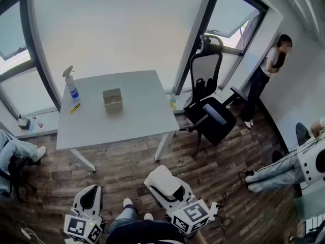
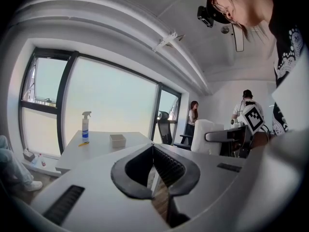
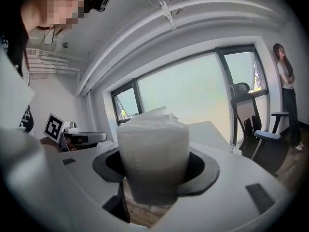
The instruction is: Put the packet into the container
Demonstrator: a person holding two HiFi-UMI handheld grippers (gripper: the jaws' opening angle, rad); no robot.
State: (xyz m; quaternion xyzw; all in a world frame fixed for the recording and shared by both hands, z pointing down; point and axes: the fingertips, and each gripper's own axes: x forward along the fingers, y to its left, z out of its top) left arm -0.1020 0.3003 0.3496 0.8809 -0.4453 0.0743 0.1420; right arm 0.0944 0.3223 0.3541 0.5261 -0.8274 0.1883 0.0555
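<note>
Nearest the person, right gripper (image 3: 154,170) clamped on a white packet (image 3: 153,149), left gripper (image 2: 153,151) beside it, jaws together, empty; farther off, container (image 1: 112,99) mid-table (image 1: 142,118), well apart from both, spray bottle (image 1: 71,86) far left.

Contents of the container (image 1: 114,108) are indiscernible.

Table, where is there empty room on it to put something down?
On the table, the whole right half is bare, from the container to the right edge. The front strip between the container and the near edge is bare too. The only busy spot is the back left corner, where the spray bottle stands with a yellow pen beside it.
</note>
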